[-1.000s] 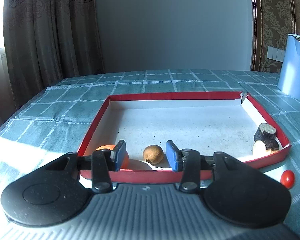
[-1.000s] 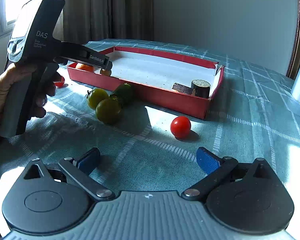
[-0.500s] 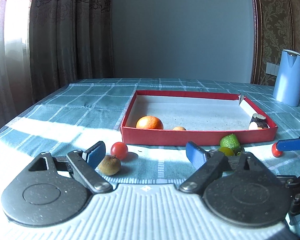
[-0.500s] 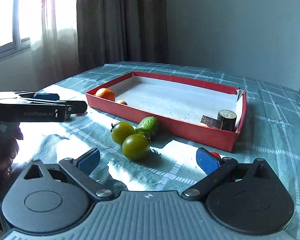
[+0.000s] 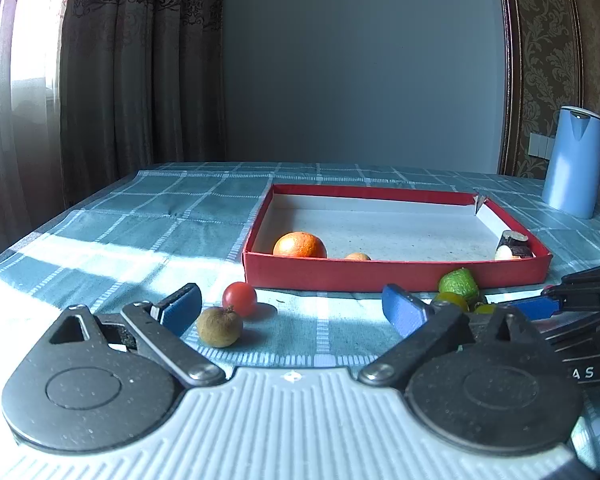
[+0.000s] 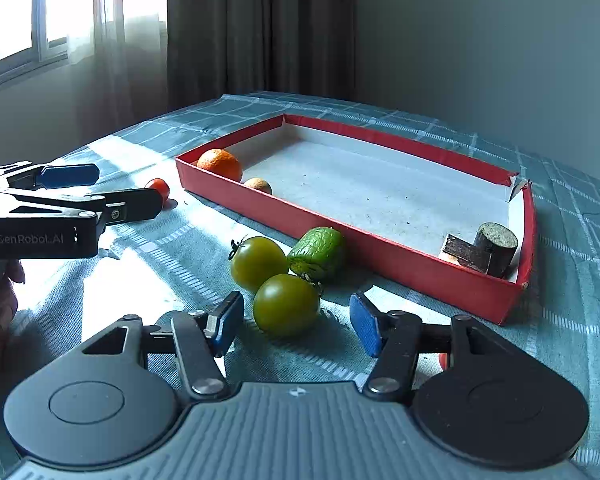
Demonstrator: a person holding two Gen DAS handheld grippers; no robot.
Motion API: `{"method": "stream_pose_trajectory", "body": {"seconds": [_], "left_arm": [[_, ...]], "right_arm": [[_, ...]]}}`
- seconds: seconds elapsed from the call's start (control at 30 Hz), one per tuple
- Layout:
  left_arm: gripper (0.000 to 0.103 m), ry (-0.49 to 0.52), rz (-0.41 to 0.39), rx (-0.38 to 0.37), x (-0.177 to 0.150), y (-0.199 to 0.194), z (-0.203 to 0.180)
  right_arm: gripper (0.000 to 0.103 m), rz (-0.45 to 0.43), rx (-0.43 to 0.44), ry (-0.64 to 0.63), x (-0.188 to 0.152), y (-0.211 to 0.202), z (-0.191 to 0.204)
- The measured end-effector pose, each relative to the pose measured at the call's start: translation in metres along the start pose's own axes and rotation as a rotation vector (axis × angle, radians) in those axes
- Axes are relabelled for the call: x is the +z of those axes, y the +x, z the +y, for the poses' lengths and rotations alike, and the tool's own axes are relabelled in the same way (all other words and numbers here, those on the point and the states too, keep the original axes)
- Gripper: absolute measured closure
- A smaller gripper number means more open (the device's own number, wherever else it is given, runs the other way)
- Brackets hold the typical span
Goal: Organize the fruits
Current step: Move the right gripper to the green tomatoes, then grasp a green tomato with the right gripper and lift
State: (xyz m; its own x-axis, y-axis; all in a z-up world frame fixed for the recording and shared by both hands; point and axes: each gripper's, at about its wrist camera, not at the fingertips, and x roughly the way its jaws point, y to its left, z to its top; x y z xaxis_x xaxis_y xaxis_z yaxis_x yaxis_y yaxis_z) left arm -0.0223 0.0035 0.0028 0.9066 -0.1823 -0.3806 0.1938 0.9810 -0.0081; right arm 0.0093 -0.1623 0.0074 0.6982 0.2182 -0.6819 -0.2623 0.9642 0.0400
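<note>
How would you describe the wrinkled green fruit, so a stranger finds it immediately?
Find the red tray on the checked tablecloth. Against the outside of its near wall lies the wrinkled green fruit, beside two green tomatoes. Only it is blocky and rough-skinned; the tomatoes are smooth and round.

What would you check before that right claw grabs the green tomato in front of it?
1. Right gripper open: ok.
2. Near green tomato between its fingers: ok, just ahead of the tips.
3. Second tomato and green fruit clear of the fingers: cannot tell, all three sit close together.
4. Left gripper out of the way: ok, off to the side.
5. Room in the red box: ok, the middle is bare.
</note>
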Motion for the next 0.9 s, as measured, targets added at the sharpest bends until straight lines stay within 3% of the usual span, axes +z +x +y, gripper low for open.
{"method": "stream_pose_trajectory", "body": {"seconds": [0.17, 0.9], "left_arm": [[0.006, 0.006, 0.021, 0.014, 0.000, 0.004, -0.001], [0.005, -0.010, 0.078, 0.063, 0.000, 0.012, 0.001]], "right_arm": [[0.069, -0.006, 0.017, 0.010, -0.001, -0.001, -0.002], [0.069, -0.152, -0.013, 0.090, -0.002, -0.037, -0.014]]}}
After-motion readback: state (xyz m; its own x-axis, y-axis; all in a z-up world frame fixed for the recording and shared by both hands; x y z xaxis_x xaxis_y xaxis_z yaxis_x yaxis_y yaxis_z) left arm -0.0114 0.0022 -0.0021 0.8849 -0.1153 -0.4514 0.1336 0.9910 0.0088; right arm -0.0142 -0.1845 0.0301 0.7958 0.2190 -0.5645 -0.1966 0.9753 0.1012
